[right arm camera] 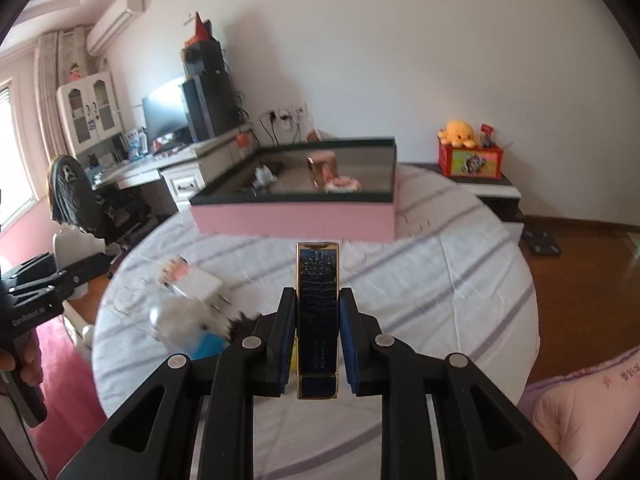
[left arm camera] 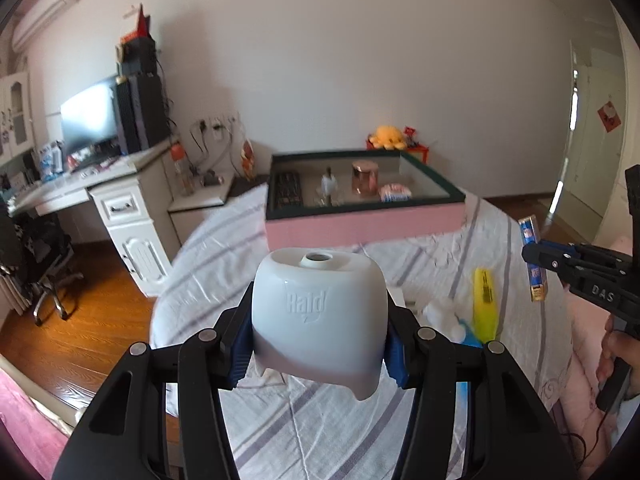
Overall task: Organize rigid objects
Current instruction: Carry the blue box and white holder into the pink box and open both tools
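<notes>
Holding two things at once, we have each pinched in its own jaws above the bed (left arm camera: 328, 432). Our left gripper (left arm camera: 318, 350) has its jaws pressed against the lower flanks of a white plastic repellent plug-in (left arm camera: 320, 320), upright with its round top opening facing up. We judge it a light, hollow, stiff shell with smooth, rounded sides, so it could slip; the blue pads sit low where the body is widest, which seems the safest hold. Our right gripper (right arm camera: 318, 344) has its jaws nearly together on the narrow sides of a slim blue box with gold edges (right arm camera: 318, 312), standing on end. It looks like stiff card, light and flat-faced, easy to keep straight if gripped mid-length as now, though hard squeezing could dent it.

Just beyond, on the striped sheet, lie a yellow item (left arm camera: 485, 304), a white charger (right arm camera: 196, 284) and something clear with white and blue parts (right arm camera: 188, 328), blurred and hard to name. Farther up the bed sits the pink tray with a dark rim (left arm camera: 360, 224), already holding a remote (left arm camera: 288, 190), a copper-coloured jar (left arm camera: 365, 179) and a few small pieces. We judge both held things are bound there. Past it stand the desk worktop (left arm camera: 100, 176) and a yellow plush toy (left arm camera: 386, 136).
</notes>
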A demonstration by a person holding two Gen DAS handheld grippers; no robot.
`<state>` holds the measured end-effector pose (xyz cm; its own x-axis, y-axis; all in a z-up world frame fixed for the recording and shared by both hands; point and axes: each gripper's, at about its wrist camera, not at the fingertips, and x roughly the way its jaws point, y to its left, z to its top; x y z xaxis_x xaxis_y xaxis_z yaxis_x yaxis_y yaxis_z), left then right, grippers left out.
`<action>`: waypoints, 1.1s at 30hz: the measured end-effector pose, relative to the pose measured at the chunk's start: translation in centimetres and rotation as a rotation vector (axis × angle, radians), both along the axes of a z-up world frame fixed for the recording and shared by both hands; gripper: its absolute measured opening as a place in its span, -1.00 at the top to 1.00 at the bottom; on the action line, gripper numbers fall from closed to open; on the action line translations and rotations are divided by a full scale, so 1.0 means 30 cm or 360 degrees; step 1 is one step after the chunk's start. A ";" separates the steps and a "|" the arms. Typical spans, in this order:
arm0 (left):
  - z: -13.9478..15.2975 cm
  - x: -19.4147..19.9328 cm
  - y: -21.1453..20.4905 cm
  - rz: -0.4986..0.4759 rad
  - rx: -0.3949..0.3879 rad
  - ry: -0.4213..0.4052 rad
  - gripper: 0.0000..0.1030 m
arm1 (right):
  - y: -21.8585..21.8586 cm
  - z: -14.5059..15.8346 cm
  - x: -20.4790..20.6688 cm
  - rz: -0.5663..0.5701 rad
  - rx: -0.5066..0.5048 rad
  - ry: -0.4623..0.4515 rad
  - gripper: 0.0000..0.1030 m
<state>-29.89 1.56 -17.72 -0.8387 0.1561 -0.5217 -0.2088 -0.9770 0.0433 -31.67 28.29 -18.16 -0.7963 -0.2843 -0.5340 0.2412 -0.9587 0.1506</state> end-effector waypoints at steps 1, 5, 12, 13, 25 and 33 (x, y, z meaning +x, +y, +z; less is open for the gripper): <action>0.018 0.009 0.001 -0.0003 -0.0005 0.0024 -0.04 | -0.005 0.014 0.003 0.0013 -0.0006 0.0010 0.59; 0.090 0.034 0.000 0.0013 -0.0005 0.0091 -0.04 | -0.029 0.088 0.016 0.0058 -0.0018 0.0087 0.59; 0.226 0.088 -0.031 0.0126 0.0004 0.0269 -0.04 | -0.061 0.198 0.036 0.0133 -0.0054 0.0207 0.59; 0.245 0.095 -0.038 0.0156 0.0005 0.0302 -0.04 | -0.064 0.210 0.036 0.0141 -0.0056 0.0220 0.59; 0.320 0.020 -0.010 0.0216 -0.0057 0.0396 -0.04 | -0.110 0.313 -0.028 0.0236 -0.0053 0.0325 0.59; 0.286 -0.209 0.062 0.0128 -0.0090 0.0313 -0.04 | -0.092 0.295 -0.167 0.0251 -0.0028 0.0293 0.59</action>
